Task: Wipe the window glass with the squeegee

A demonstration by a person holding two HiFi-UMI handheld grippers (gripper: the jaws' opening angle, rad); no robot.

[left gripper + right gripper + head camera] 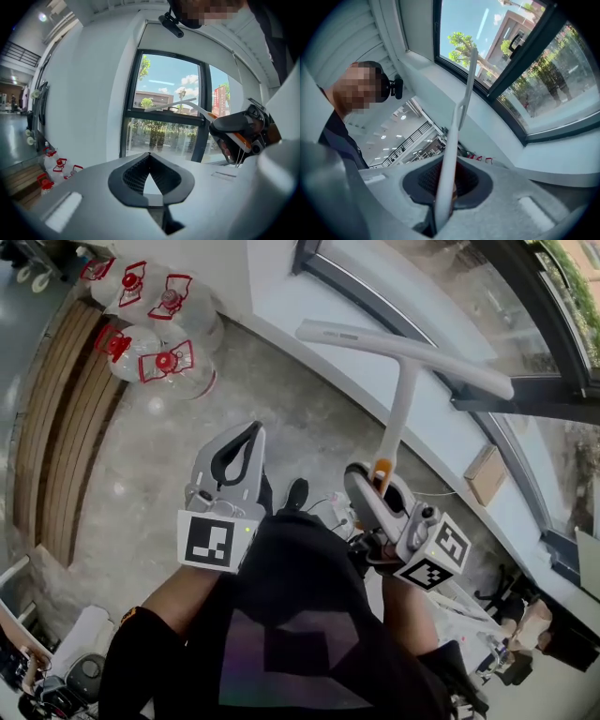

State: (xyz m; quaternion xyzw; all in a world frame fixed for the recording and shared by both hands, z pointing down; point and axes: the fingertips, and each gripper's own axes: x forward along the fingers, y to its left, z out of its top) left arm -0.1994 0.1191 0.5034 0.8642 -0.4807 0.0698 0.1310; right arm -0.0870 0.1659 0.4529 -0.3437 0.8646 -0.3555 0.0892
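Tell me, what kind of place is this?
Probably the hall of a big public building: a tall dark-framed window, big water jugs by the wall, a bare concrete floor, and a railed upper level.

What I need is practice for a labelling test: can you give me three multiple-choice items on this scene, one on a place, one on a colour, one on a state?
1. Where do the clear plastic jugs with red caps stand?
A) on the window sill
B) on the grey concrete floor
C) on a chair

2. What colour is the T-shaped plastic squeegee?
A) blue
B) black
C) white

3. What are the right tongs doing?
A) shut on the squeegee's handle
B) open and empty
C) gripping a jug

Key:
1 B, the head view shows them grouped on the floor.
2 C, handle and blade bar are white.
3 A, the handle runs up between the closed jaws.
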